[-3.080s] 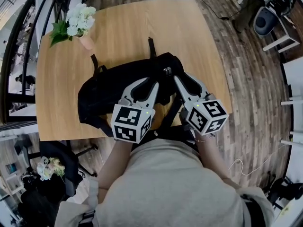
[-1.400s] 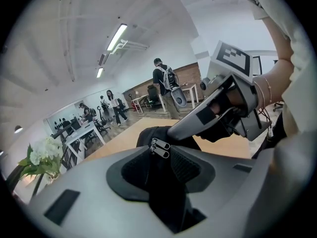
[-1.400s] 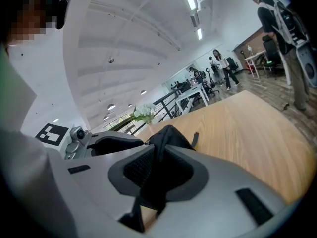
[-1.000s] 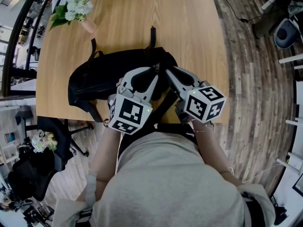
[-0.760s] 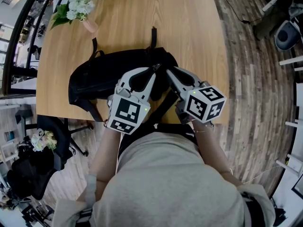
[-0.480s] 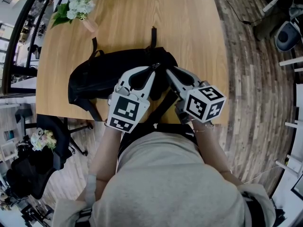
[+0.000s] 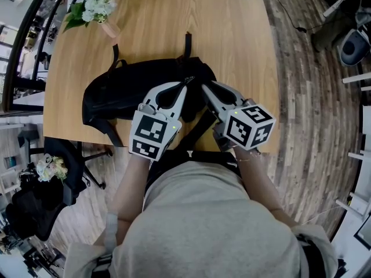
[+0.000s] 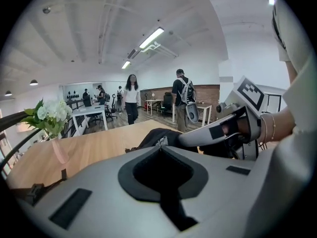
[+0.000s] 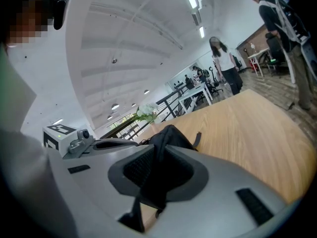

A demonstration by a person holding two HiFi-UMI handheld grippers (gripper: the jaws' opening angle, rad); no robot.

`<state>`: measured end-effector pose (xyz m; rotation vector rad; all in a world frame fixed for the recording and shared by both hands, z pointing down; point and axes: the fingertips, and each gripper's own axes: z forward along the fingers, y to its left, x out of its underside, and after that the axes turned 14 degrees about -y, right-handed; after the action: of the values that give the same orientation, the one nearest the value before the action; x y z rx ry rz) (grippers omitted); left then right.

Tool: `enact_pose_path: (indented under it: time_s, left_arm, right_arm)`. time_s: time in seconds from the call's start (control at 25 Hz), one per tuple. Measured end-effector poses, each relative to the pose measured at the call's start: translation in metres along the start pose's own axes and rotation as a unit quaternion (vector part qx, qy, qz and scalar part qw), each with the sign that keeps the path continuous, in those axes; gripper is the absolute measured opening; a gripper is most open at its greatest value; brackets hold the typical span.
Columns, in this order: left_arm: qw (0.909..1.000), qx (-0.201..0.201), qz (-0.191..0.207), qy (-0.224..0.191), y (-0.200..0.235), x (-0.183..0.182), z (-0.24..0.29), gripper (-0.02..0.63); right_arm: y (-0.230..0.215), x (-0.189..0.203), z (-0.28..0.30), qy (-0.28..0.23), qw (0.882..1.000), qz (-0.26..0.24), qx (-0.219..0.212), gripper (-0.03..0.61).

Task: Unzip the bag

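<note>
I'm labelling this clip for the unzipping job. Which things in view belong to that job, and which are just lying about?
In the job: black backpack, zipper pull, left tool shut on the pull, right tool gripping the backpack's fabric.
Lying about: vase of white flowers, office chair.

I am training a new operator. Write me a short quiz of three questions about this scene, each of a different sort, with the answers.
1. True or false: the flowers stand on the table, not on the black bag.
2. What does the right gripper hold? A: fabric of the bag. B: a flower stem. C: nothing.
3. Fill in: the left gripper is shut on the bag's ____.
Key: 1 true. 2 A. 3 zipper pull.
</note>
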<state>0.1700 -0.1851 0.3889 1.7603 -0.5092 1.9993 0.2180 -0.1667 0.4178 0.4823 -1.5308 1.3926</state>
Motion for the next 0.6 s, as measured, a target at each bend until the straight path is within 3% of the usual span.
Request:
enact_pose_path:
  time_s: [0.4,0.6]
  left_arm:
    - [0.9983,-0.036,-0.046,0.005,0.010,-0.002,-0.007,0.020]
    - [0.9970,-0.041,-0.066,0.002,0.018,0.000,-0.015,0.020]
  right_arm:
    - [-0.002,-0.001,0.002,-0.013,1.000,0.000,-0.004,0.074]
    - [-0.002,-0.001,0.002,-0.019,1.000,-0.006,0.014,0.074]
